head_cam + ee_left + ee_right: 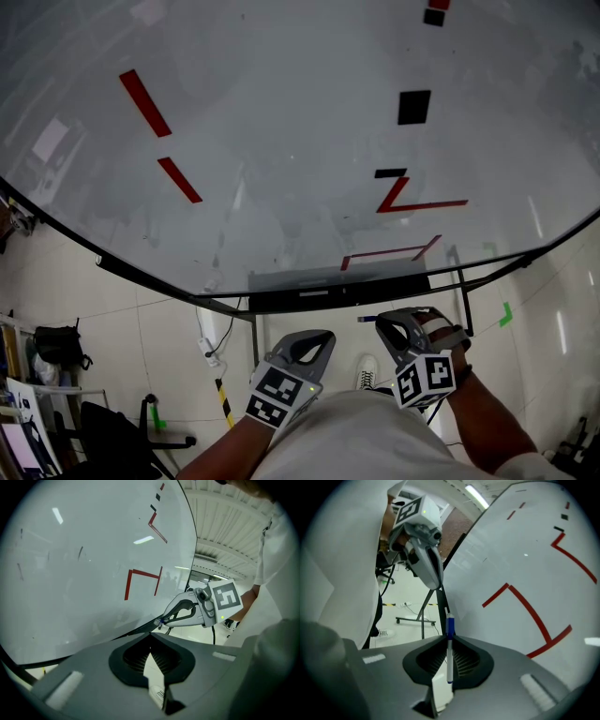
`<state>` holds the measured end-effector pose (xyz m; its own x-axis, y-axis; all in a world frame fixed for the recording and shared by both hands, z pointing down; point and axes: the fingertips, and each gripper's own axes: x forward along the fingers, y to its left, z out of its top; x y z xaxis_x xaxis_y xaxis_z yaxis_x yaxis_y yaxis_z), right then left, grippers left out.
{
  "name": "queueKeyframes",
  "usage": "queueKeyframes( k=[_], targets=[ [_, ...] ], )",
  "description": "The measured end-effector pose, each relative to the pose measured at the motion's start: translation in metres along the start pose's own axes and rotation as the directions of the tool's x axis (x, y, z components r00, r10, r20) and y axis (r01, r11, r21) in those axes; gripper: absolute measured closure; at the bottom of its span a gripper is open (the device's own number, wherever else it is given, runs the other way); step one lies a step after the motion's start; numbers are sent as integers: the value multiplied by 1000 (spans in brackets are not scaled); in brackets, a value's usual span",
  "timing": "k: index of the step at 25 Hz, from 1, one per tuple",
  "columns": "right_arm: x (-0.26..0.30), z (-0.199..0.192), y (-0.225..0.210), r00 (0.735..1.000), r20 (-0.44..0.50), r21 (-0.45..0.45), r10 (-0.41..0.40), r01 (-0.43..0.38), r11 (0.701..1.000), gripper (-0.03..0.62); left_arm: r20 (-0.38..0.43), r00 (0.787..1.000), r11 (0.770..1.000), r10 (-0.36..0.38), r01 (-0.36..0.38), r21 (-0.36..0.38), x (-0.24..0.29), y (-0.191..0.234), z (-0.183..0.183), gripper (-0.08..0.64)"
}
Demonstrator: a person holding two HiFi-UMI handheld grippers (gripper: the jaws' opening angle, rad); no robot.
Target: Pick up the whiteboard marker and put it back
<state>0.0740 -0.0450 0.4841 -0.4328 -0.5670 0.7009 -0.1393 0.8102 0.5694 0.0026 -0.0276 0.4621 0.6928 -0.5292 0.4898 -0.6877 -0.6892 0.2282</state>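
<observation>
The whiteboard marker (449, 648), white with a blue cap, stands upright between the jaws of my right gripper (449, 641), which is shut on it. In the head view the right gripper (382, 322) hangs just below the whiteboard's dark tray (337, 292), and the marker's blue end (367, 319) pokes out to the left. My left gripper (322, 337) is beside it on the left, below the tray, jaws together with nothing between them (151, 635). From the left gripper view the right gripper (164, 619) shows with the marker tip (161, 619) at the board's lower edge.
A large whiteboard (281, 141) with red lines and black squares fills the view ahead. Its metal stand legs (255, 342) drop to the tiled floor. A black chair (112, 436) and a bag (58, 345) stand at the lower left. A cable (211, 352) hangs by the leg.
</observation>
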Motion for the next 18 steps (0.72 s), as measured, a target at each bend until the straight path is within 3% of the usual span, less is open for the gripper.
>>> queueKeyframes(
  k=[4,18],
  targets=[
    [7,-3,6,998,-55,-136,1,-9,991,555,-1,1000,1000,-3,3,-2,0,-1,-1,543],
    [35,-18,4,993,-120,-196,-7,-17,980,555,-2,1000,1000,-2,2,-8,0,-1,-2,544]
  ],
)
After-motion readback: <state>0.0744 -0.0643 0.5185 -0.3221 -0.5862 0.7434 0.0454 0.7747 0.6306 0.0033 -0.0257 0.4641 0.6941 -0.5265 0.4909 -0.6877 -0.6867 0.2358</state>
